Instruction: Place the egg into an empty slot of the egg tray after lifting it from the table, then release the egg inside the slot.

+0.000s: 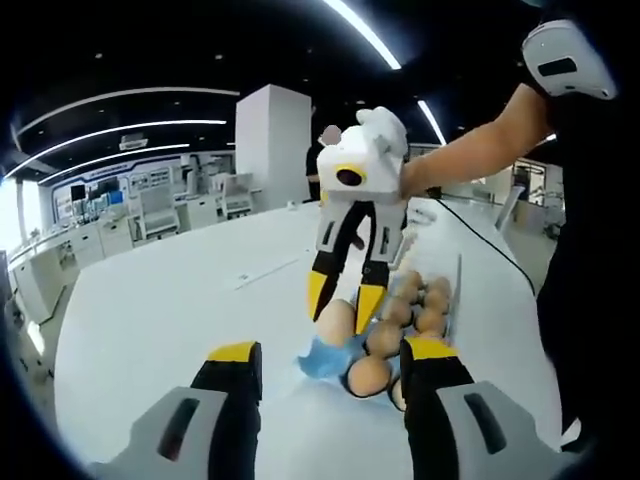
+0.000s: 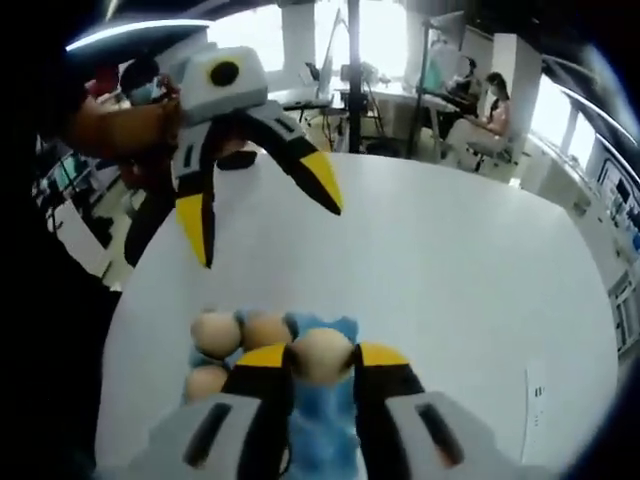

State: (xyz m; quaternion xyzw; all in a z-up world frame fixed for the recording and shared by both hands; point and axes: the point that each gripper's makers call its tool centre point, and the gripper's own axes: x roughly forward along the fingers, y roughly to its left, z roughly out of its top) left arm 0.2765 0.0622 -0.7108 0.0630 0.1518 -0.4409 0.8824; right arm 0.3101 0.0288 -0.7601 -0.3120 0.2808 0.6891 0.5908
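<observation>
Your right gripper (image 2: 322, 362) is pinching the egg (image 2: 322, 355) between its yellow-tipped fingers, and in the right gripper view the egg sits squarely in that grip, right over the blue egg tray (image 2: 318, 420). In the left gripper view the right gripper (image 1: 345, 303) comes down from above, fingers (image 1: 319, 292) closed around the egg (image 1: 336, 322) at the near left corner of the egg tray (image 1: 325, 357); whether the egg already touches the slot, you cannot tell from here.

Your left gripper (image 1: 330, 358) is spread wide, nothing between its fingers, hanging just short of the tray. From the right gripper view the left gripper (image 2: 262, 213) floats above the white table (image 2: 450, 280), its two fingers splayed apart, a hand (image 2: 130, 125) behind it.

The tray already carries other brown eggs (image 1: 418, 305): rows run away from you to the far end in the left gripper view, and three eggs (image 2: 240, 345) show beside the held one in the right gripper view. The table (image 1: 170, 310) around the tray is bare white, with an office of desks and chairs beyond it.
</observation>
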